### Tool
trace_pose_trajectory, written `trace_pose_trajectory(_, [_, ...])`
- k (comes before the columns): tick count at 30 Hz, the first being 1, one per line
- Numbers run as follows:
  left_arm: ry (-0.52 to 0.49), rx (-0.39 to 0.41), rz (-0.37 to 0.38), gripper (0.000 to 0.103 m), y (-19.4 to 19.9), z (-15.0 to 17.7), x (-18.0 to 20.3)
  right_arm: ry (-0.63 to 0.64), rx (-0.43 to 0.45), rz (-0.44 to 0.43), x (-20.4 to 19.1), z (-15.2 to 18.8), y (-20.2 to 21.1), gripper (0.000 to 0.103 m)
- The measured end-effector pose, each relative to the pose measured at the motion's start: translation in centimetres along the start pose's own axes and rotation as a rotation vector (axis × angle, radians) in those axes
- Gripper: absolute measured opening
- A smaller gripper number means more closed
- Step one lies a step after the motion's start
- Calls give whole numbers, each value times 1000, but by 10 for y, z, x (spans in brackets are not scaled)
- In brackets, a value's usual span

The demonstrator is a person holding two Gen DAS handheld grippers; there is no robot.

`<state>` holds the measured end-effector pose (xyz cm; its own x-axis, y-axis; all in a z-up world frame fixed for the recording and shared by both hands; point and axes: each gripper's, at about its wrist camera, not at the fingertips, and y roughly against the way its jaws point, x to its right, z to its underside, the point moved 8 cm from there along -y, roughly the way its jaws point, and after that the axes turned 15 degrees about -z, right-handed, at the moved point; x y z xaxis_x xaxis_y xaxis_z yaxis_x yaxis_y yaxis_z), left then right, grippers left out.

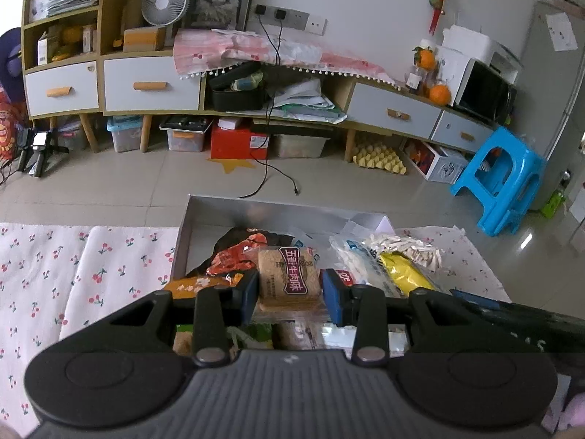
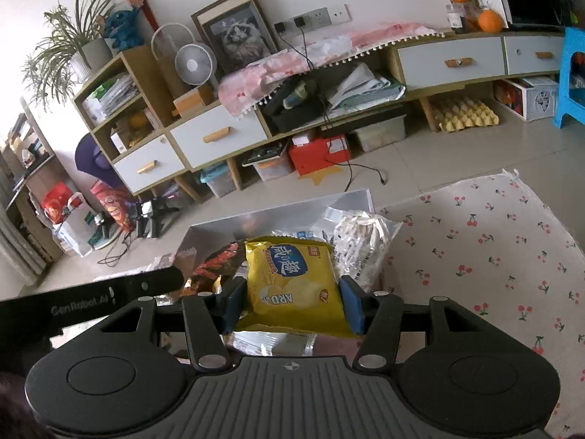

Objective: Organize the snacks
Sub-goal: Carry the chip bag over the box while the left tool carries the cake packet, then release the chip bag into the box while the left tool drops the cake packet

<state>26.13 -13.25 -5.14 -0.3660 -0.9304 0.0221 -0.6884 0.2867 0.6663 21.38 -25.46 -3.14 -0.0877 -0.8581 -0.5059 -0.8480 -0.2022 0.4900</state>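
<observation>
My left gripper (image 1: 290,291) is shut on a brown rectangular snack pack (image 1: 289,274) with a purple label, held over an open grey box (image 1: 256,205). The right gripper (image 2: 294,303) is shut on a yellow chip bag (image 2: 292,285), also held above the grey box (image 2: 278,214). In the box lie a red-and-black bag (image 1: 237,256) and a clear bag of white pieces (image 1: 402,248), with more packets underneath. The yellow chip bag (image 1: 406,270) shows at the right of the left wrist view. The left gripper's black body (image 2: 109,294) crosses the right wrist view.
The box sits on a white cloth with a cherry print (image 1: 91,274), (image 2: 493,256) at the surface's far edge. Beyond are a tiled floor (image 1: 146,183), a long low cabinet (image 1: 153,87), storage bins under it, a loose cable (image 1: 267,179) and a blue plastic stool (image 1: 501,179).
</observation>
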Motion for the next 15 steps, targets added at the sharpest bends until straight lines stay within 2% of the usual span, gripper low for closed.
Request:
trace_pose_trajectory(1, [-8, 1, -4, 39, 1, 0, 1, -2, 16, -8, 0, -1, 2, 57])
trace_pose_trajectory(2, [-14, 10, -10, 52, 4, 0, 1, -3, 21, -9, 0, -1, 4, 62])
trace_pose_trajectory(3, [-21, 27, -22, 69, 8, -1, 2, -5, 19, -8, 0, -2, 6, 65])
trace_pose_trajectory(5, [-38, 67, -51, 83, 18, 0, 2, -2, 19, -18, -3, -4, 12, 66])
trace_pose_trajectory(11, [-77, 41, -81, 86, 32, 7, 0, 68, -14, -14, -16, -1, 20, 71])
trace_pose_trajectory(15, [-65, 4, -64, 89, 42, 20, -6, 105, -33, -2, -25, 6, 29, 73])
